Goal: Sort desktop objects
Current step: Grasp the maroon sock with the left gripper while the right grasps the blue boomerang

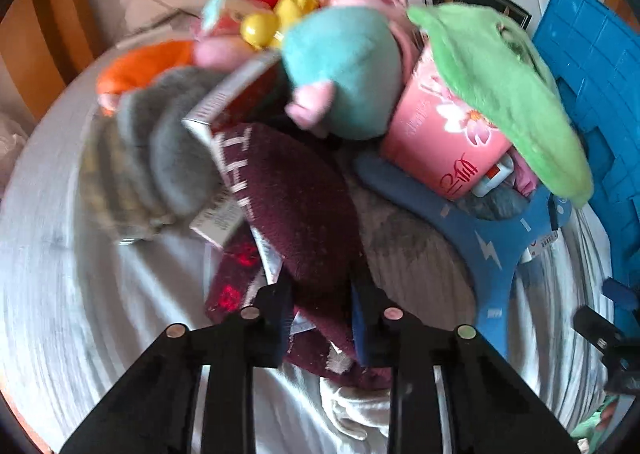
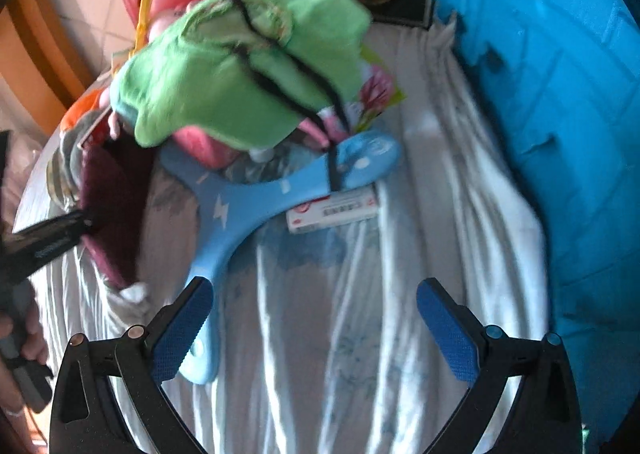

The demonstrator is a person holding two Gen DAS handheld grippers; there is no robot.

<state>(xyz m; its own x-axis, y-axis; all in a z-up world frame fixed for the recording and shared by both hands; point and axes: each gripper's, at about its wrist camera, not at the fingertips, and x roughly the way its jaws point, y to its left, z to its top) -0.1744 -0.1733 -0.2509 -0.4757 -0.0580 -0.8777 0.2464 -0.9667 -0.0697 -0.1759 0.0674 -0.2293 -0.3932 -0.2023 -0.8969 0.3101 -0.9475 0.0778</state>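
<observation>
Nearest the left wrist camera, the left hand-held gripper [image 1: 320, 318] is seen drawn narrow, its dark pads pressed on either side of a maroon knitted sock [image 1: 296, 205] with pale lettering. The sock is held at the near edge of a heap of things on a bench covered with a wrinkled white cloth [image 1: 80, 294].

In the heap, a grey striped sock [image 1: 160, 157] lies just left of the maroon one, with a small silver and red box [image 1: 232, 101] between them. Behind it a plush pig in a teal dress [image 1: 340, 65] leans against a pink flowered cup [image 1: 444, 137]. A green plush cloth [image 1: 500, 93] is draped over the cup. A blue three-armed plastic toy [image 1: 488, 238] lies flat beside the cup, and a blue foam mat [image 1: 592, 105] stands at the right.

From the right wrist camera, the right hand-held gripper [image 2: 316, 330] is seen spread wide above the white cloth, nothing between its blue pads [image 2: 446, 330]. Its left finger lies over the near arm of the blue toy; whether they touch cannot be told.
</observation>
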